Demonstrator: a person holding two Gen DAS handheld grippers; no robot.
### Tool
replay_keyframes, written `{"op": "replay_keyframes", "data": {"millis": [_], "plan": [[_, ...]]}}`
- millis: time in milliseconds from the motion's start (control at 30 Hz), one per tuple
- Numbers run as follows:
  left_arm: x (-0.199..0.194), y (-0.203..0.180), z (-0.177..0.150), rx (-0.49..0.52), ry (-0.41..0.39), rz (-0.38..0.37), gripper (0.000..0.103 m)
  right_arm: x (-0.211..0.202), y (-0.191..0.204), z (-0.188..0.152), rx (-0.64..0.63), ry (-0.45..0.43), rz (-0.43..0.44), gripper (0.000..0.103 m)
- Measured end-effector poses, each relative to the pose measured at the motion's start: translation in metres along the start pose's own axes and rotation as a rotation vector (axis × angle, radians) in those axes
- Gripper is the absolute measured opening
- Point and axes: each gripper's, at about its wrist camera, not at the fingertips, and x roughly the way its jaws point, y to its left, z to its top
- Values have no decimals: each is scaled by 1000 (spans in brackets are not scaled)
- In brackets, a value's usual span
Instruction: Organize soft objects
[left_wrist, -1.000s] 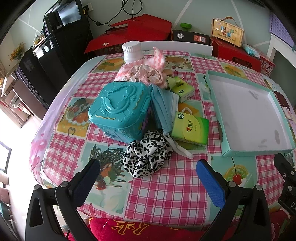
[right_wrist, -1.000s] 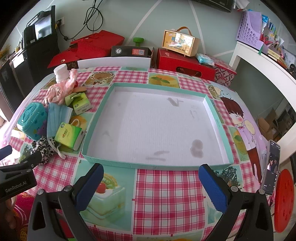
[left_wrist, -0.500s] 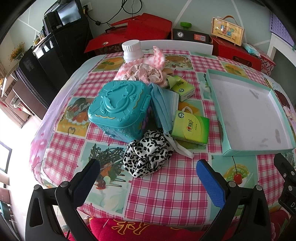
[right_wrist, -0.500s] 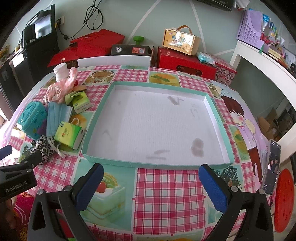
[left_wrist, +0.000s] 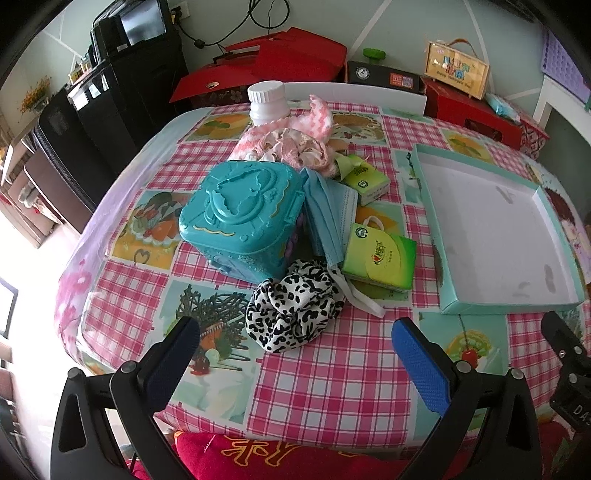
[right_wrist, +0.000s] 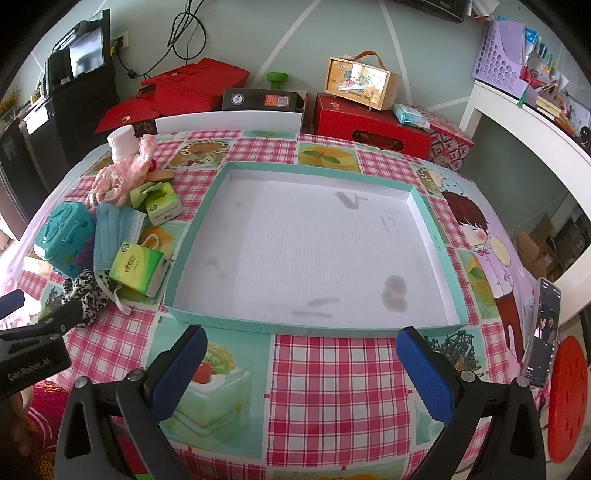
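A black-and-white leopard scrunchie (left_wrist: 293, 310) lies just ahead of my open left gripper (left_wrist: 295, 365), which holds nothing. Behind the scrunchie are blue face masks (left_wrist: 330, 212), a green tissue pack (left_wrist: 380, 256), a second tissue pack (left_wrist: 365, 179) and a pink lace scrunchie with a pink cloth (left_wrist: 291, 147). The teal-rimmed white tray (right_wrist: 310, 243) stands empty on the right. My right gripper (right_wrist: 301, 373) hovers open in front of the tray's near wall, over the checked tablecloth. The soft pile also shows left of the tray, with the leopard scrunchie (right_wrist: 83, 291) nearest.
A hard teal plastic case (left_wrist: 240, 214) sits left of the masks, a white bottle (left_wrist: 266, 101) behind the pile. Red boxes (right_wrist: 373, 125) and a wooden box line the far edge. A phone (right_wrist: 543, 326) leans at the table's right side beside a red stool (right_wrist: 567, 398).
The left wrist view has crept slightly forward toward the pile. Otherwise nothing has visibly moved; both grippers stay open.
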Motion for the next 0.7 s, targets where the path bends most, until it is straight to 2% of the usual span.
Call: {"op": "replay_keyframes", "data": {"millis": [100,233,367,500,700], "plan": [[-1,5,1,0,52,-42,103,-2,-1,0,4,-4,11,103],[-1,13,3,10,107,-133,103,-14,-3,0,11,-53,73,103],[1,15,6,29,92,-142,103,-14,3,2,-14,-53,126,103],[15,22,11,10,216,-151,103,-11,13,7,-45,-46,183,103],[34,34,17,-67,251,-184,103,1,41,17,-156,-26,258,103]]}}
